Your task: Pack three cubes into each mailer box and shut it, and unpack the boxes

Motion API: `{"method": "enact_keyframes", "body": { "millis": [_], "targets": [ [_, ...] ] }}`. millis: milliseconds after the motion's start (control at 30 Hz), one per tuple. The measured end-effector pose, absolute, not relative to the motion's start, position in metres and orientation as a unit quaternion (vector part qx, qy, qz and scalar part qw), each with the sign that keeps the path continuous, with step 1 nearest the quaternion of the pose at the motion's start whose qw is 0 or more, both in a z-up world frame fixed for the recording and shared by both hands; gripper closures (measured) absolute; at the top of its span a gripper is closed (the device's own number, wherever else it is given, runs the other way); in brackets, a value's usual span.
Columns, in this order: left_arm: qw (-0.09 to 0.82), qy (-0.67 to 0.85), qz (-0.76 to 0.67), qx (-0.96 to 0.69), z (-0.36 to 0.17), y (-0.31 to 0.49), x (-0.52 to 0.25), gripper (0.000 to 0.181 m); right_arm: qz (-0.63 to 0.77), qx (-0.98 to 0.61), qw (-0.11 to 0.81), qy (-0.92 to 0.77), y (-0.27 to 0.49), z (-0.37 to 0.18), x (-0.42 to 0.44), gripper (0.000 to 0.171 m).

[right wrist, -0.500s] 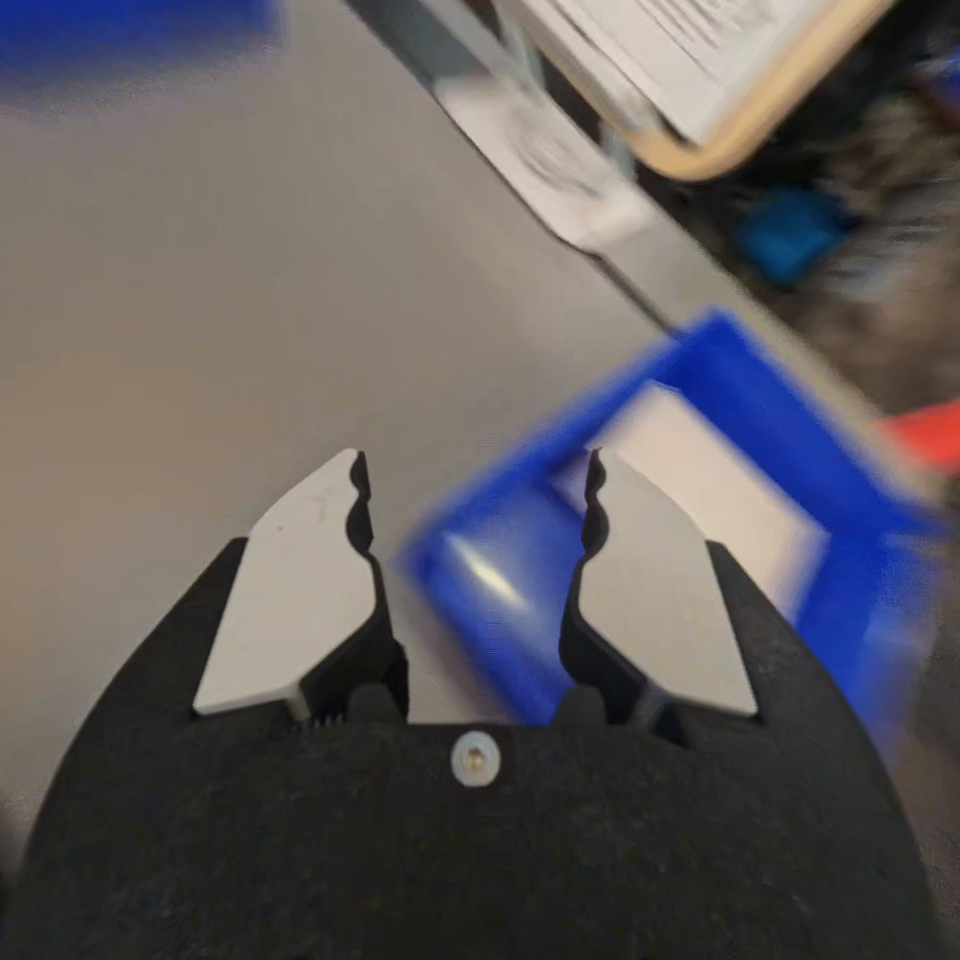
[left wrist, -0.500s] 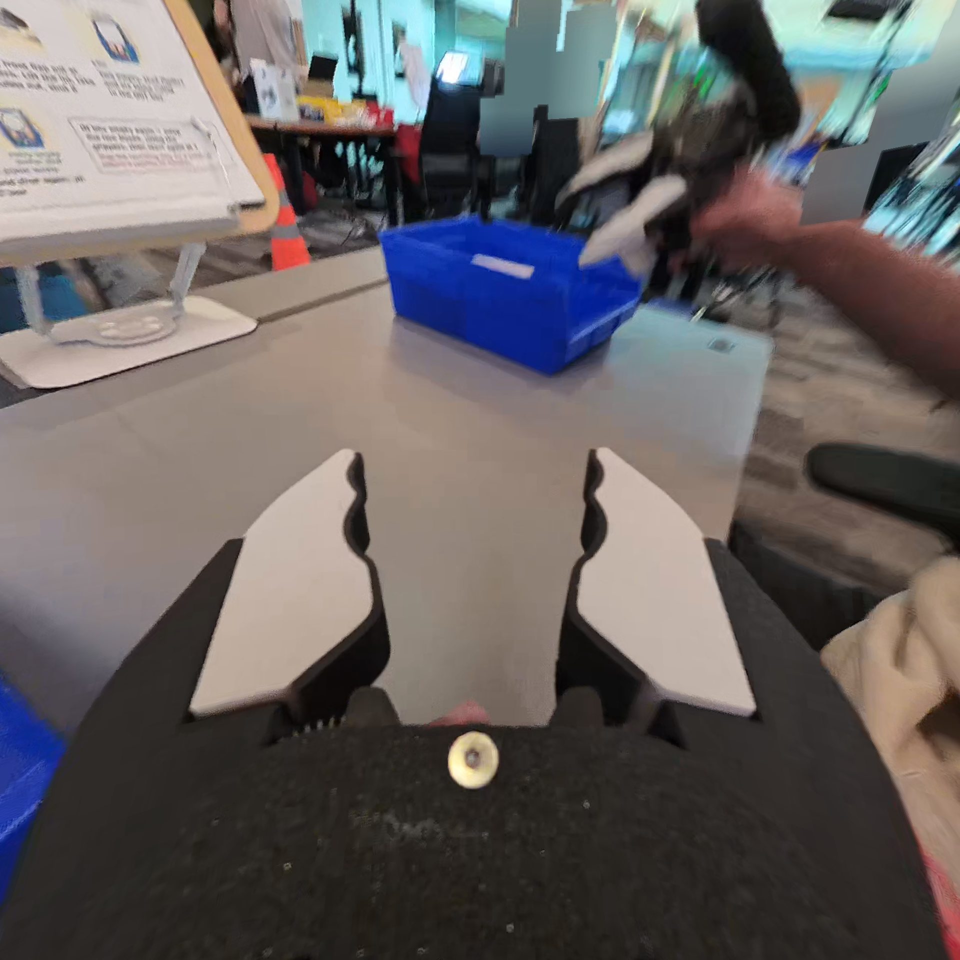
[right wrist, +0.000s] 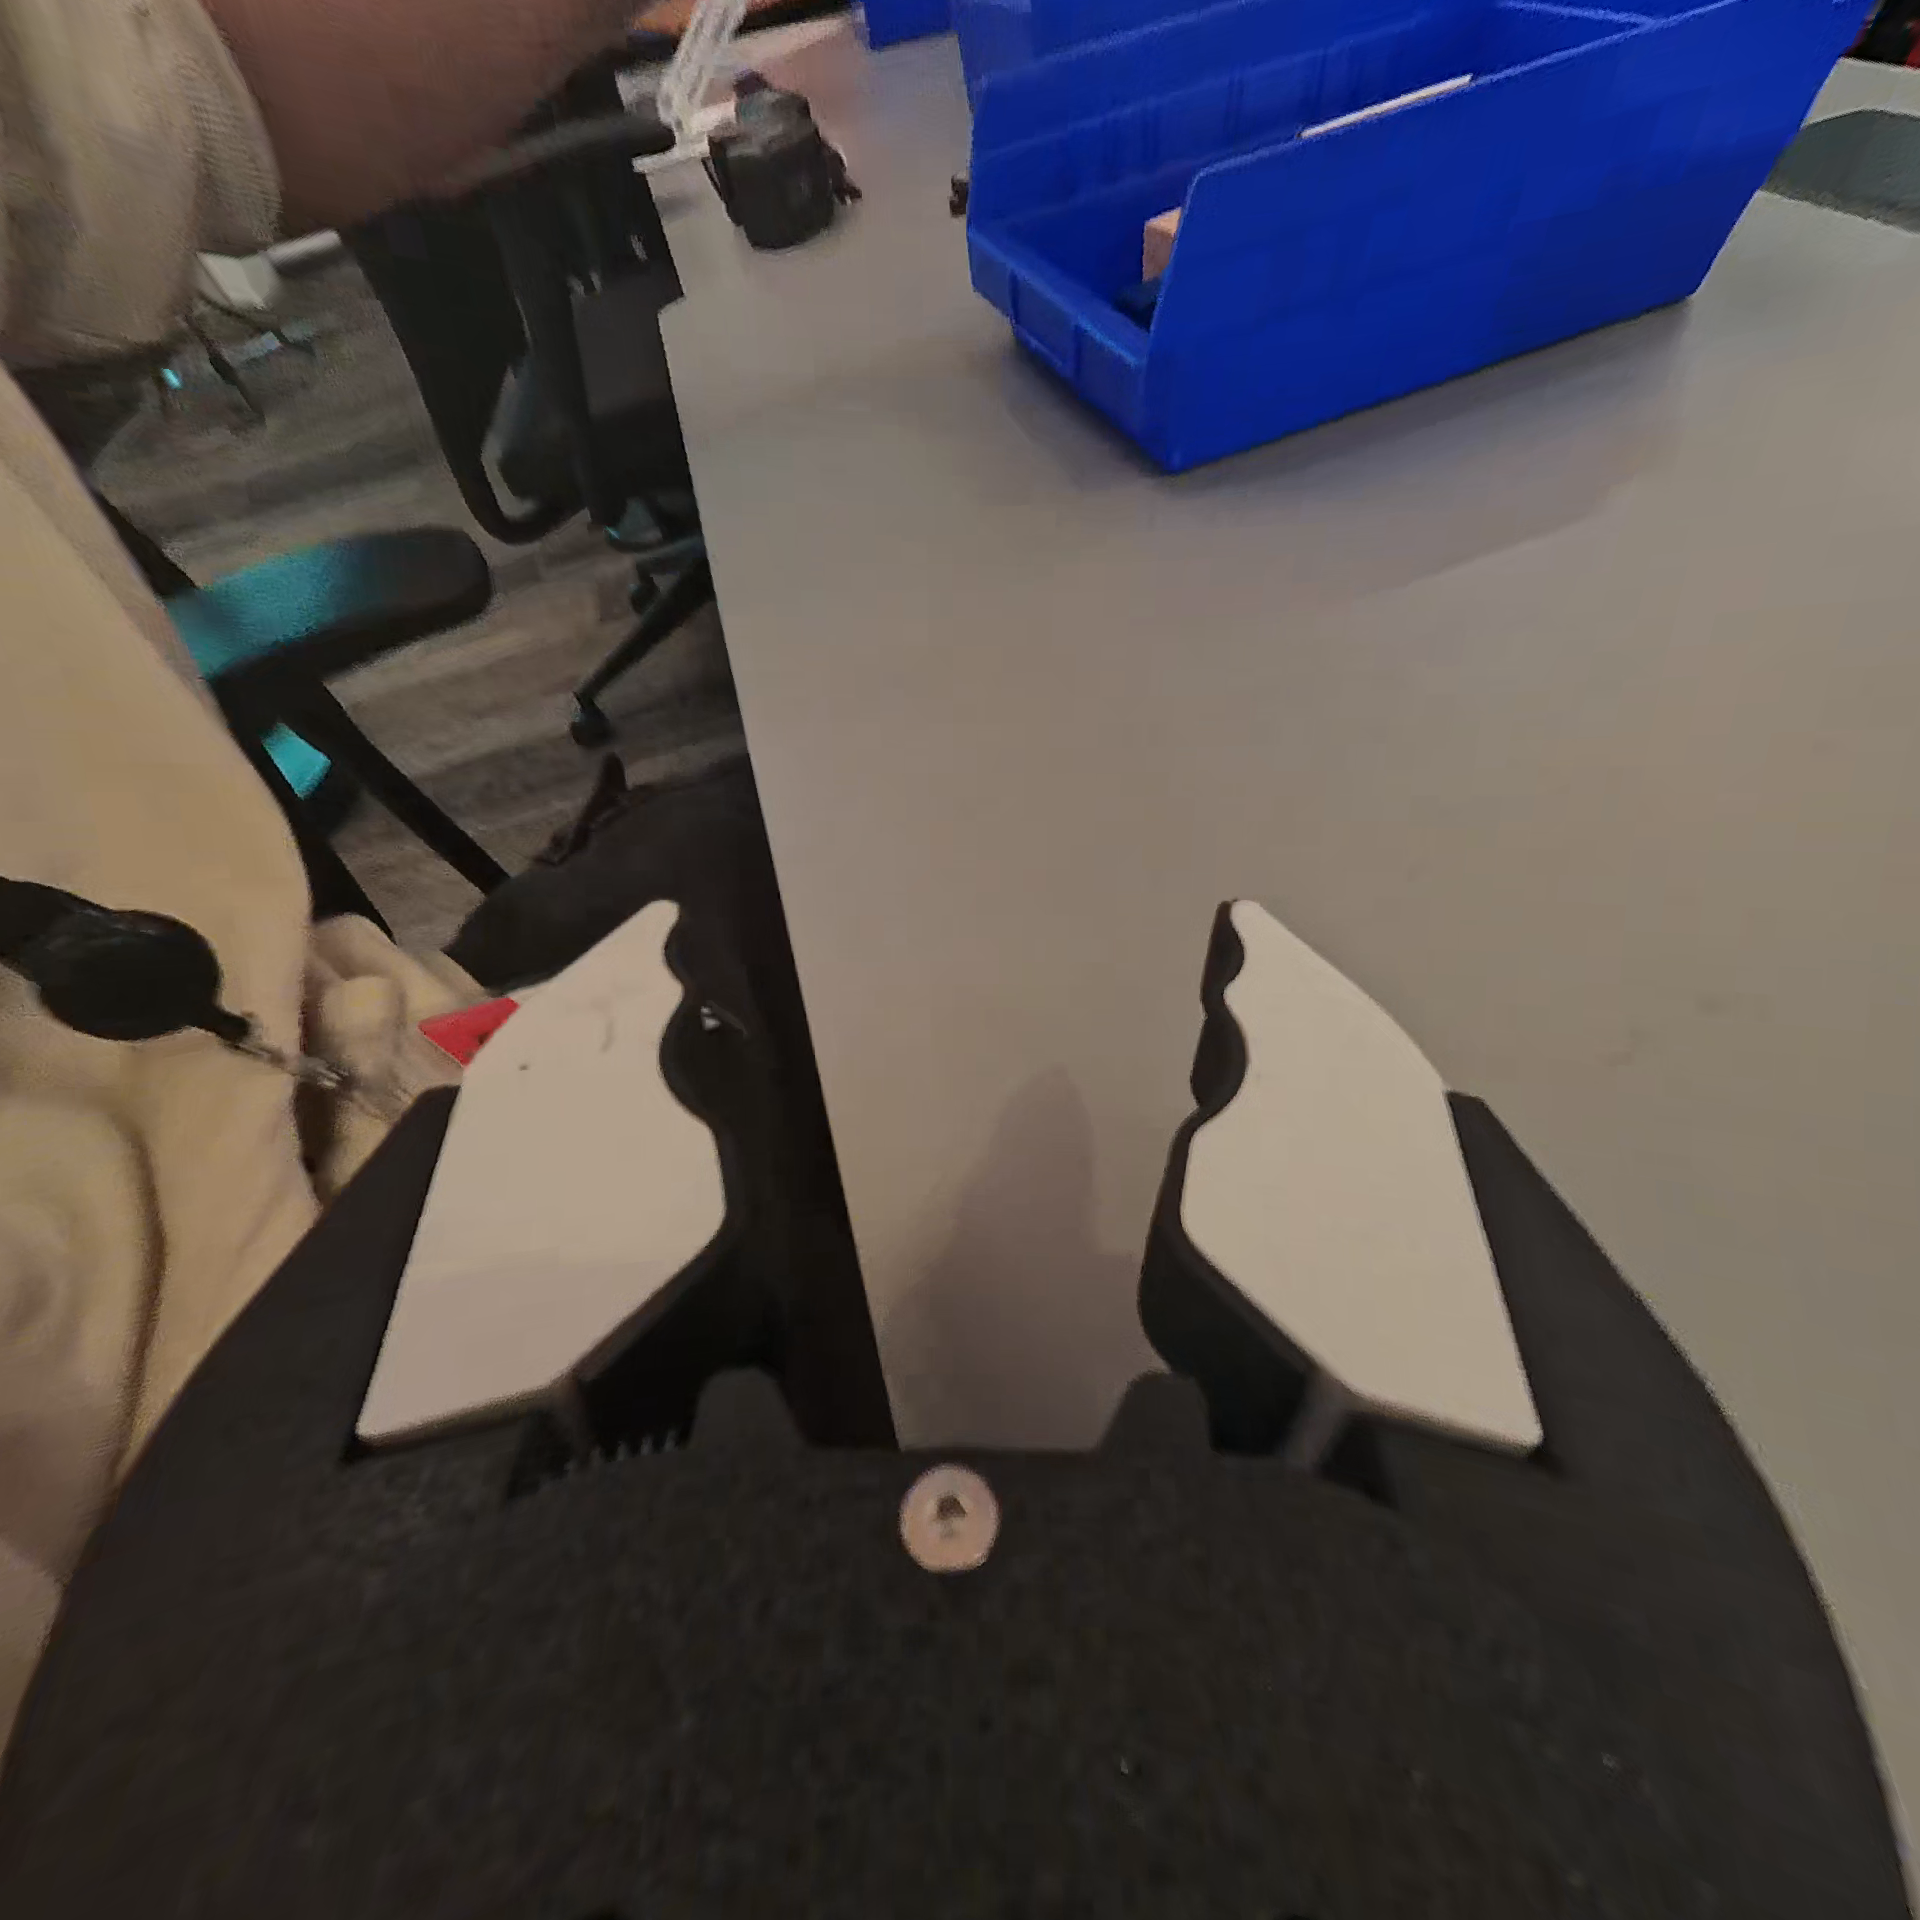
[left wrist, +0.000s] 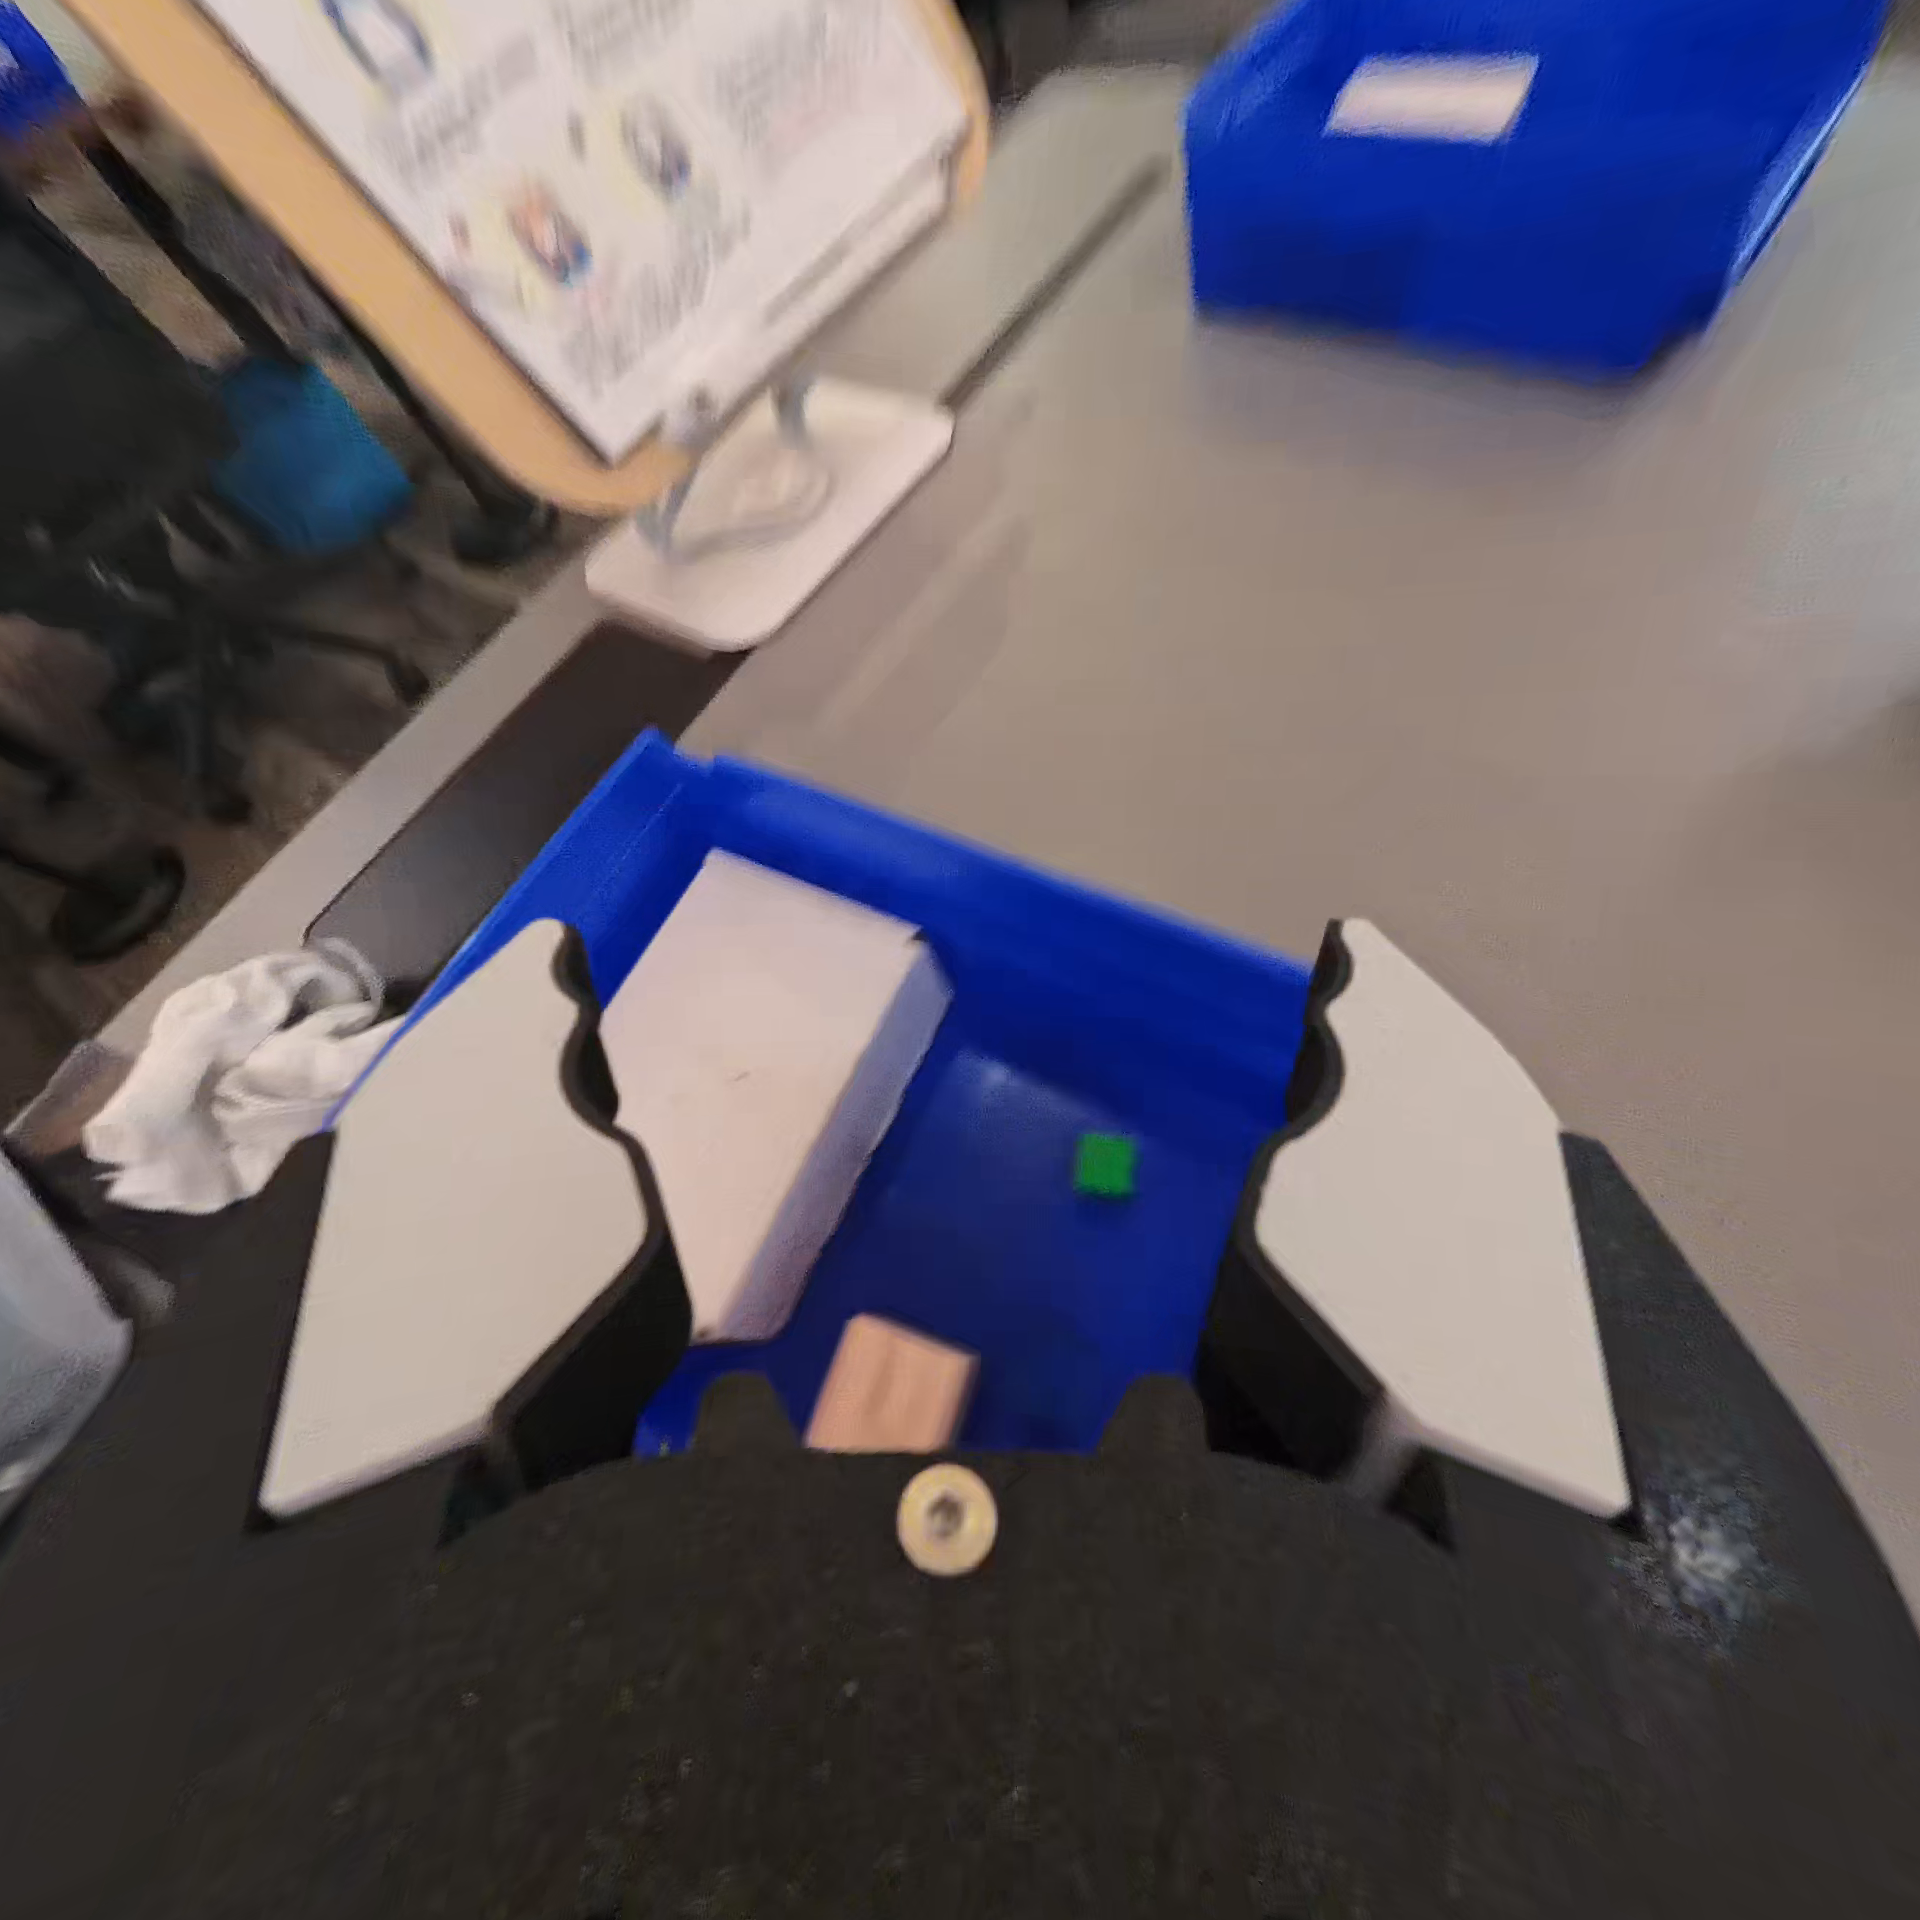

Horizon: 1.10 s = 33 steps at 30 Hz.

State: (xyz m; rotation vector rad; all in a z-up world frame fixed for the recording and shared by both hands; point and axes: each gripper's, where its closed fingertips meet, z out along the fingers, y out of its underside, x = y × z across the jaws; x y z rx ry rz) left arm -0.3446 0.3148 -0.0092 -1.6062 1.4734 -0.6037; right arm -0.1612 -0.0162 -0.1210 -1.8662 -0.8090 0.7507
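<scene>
Left wrist view looks down over the left gripper [left wrist: 951, 1049], whose fingers stand wide apart with nothing between them, above a blue bin [left wrist: 997, 894] at the near edge of the grey table [left wrist: 1351, 644]. Inside that bin a white mailer box [left wrist: 758, 1081] lies closed along the left wall, a small green cube [left wrist: 1104, 1164] sits on the bin floor to its right, and a wooden cube [left wrist: 894, 1392] rests nearer the camera, partly hidden by the gripper body. A crumpled white cloth [left wrist: 229, 1070] lies just outside the bin's left wall. Farther off, a second blue bin [left wrist: 1475, 239] stands on the table, and an instruction sheet on a stand [left wrist: 665, 197] sits near the table's far-left edge; this view is blurred.

In the right wrist view the right gripper [right wrist: 951, 1039] hovers over the table's edge [right wrist: 1351, 831], its fingers also spread wide and empty. Ahead stands a blue bin [right wrist: 1403, 270] with a wooden cube [right wrist: 1162, 244] showing through its low front opening and the thin edge of something white above its rim. A black office chair [right wrist: 561, 343] stands beside the table, and cream-coloured clothing [right wrist: 125, 935] fills the left side.
</scene>
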Motion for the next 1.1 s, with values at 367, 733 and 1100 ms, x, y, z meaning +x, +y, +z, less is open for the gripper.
{"method": "enact_keyframes", "body": {
  "millis": [367, 733, 1100],
  "targets": [
    [0.176, 0.728, -0.020, -0.663, -0.160, 0.431, -0.340, 0.057, 0.386, -0.738, 0.487, -0.262, 0.007, -0.099, -0.140, 0.083],
    [0.157, 0.744, 0.046, -0.647, -0.187, 0.432, -0.339, 0.040, 0.429, -0.721, 0.477, -0.263, 0.006, -0.096, -0.140, 0.088],
    [0.207, 0.701, 0.052, -0.681, -0.180, 0.431, -0.340, 0.053, 0.422, -0.726, 0.475, -0.264, -0.007, -0.100, -0.139, 0.090]
  ]
}}
